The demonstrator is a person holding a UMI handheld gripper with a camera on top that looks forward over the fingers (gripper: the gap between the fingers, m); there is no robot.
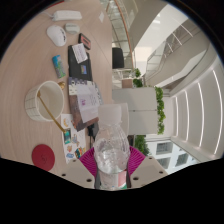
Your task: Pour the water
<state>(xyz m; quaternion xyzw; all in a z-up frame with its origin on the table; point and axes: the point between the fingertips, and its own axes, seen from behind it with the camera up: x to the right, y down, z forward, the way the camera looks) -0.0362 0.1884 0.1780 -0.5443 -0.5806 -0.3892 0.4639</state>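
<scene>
Water bottle (111, 148), clear plastic, sits between the two fingers of the gripper (111, 168), and its body reaches forward from them over the table (30, 70). The pink pads (88, 160) lie against the bottle on both sides, so the fingers are clamped on it and carry it. Whether the bottle holds water cannot be told.

Beyond the bottle a white cup or bowl (52, 100) stands on the pale table, off to one side of the fingers. Just beside the bottle's far end lie white papers (85, 100) and, further on, a dark flat object (80, 68). A red round thing (43, 156) lies near the fingers on the cup's side. At the far end of the table sits a white device (57, 34). On the other side of the bottle green plants (158, 105) stand by white railings.
</scene>
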